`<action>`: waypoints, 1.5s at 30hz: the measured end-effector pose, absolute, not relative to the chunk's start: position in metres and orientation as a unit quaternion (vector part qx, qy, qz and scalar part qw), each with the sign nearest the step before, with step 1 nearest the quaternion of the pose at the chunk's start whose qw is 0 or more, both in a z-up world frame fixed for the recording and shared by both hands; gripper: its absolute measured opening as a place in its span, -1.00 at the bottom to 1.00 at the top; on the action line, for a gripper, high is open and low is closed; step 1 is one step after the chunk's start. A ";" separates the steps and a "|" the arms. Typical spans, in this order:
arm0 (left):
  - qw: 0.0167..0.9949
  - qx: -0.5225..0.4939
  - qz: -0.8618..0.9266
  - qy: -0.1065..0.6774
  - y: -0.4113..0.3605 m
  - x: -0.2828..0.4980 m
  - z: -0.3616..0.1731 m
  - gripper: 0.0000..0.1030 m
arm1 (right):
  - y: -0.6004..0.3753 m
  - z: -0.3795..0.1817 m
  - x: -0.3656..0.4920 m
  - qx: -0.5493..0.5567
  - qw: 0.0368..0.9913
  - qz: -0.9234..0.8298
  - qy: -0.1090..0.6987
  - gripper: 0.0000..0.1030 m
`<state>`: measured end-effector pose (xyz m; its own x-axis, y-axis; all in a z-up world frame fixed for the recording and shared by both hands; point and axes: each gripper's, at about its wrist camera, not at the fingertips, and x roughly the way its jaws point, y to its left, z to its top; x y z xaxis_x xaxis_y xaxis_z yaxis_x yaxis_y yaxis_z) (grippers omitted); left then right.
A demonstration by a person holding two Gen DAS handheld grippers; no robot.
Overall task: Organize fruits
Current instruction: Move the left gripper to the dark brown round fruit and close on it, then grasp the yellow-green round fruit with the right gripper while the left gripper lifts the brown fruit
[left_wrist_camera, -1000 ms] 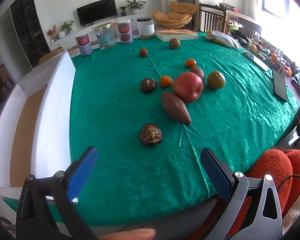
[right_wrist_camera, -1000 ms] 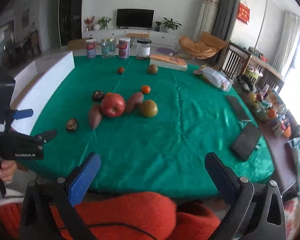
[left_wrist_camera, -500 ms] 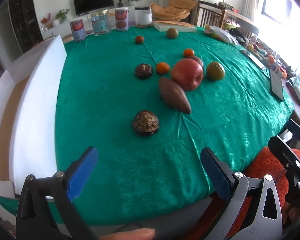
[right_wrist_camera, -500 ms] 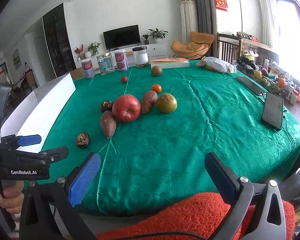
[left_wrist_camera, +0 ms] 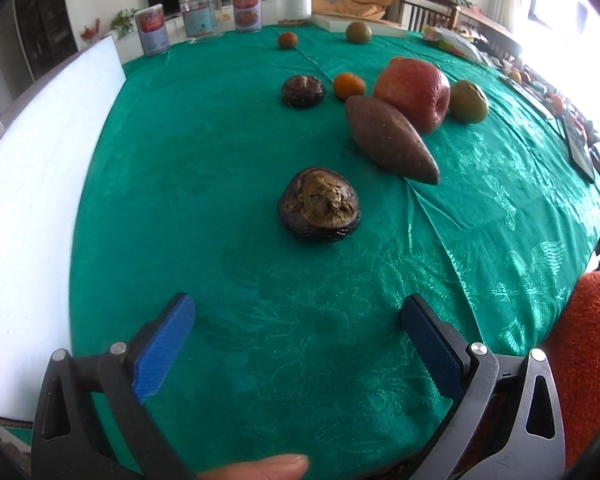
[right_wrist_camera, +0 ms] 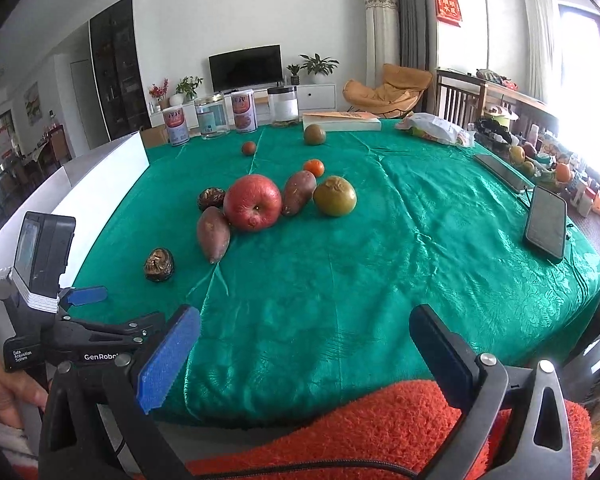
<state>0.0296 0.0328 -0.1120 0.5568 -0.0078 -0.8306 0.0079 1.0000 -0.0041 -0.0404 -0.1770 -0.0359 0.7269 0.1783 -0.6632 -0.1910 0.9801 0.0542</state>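
We see our left hand-held gripper (left_wrist_camera: 296,344) hovering low over the table (left_wrist_camera: 220,160), which is covered in a shiny green patterned cloth; its blue-padded fingers are spread wide with nothing between them. Just ahead of it lies a dark brown wrinkled round mushroom-like piece (left_wrist_camera: 319,203), apart from the fingers. Beyond that, a reddish-brown tapered sweet potato (left_wrist_camera: 390,138) leans against a large red apple (left_wrist_camera: 414,92), with a dull green round fruit (left_wrist_camera: 469,101) just beside the apple. A small orange tangerine (left_wrist_camera: 349,85) and a second dark wrinkled piece (left_wrist_camera: 303,90) sit near them.

Our right hand-held gripper (right_wrist_camera: 304,352) is likewise released, fingers wide apart, held back above the table's near edge over an orange fuzzy cushion (right_wrist_camera: 380,420). From this view a second sweet potato (right_wrist_camera: 299,191) shows between the apple and the green fruit. A white foam board (left_wrist_camera: 28,184) stands along the left edge, and four labelled jars (right_wrist_camera: 211,121) line the far end.
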 end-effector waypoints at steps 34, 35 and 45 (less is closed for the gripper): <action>0.877 -0.043 -0.101 0.467 0.054 0.059 -0.085 0.96 | -0.180 -0.047 -0.034 0.006 0.917 0.107 0.385 1.00; 0.880 -0.027 -0.101 0.463 0.047 0.063 -0.085 0.94 | -0.181 -0.046 -0.034 0.007 0.917 0.107 0.385 1.00; 0.883 -0.003 -0.083 0.462 0.043 0.076 -0.099 -0.06 | -0.196 -0.052 -0.025 0.059 0.902 0.123 0.410 1.00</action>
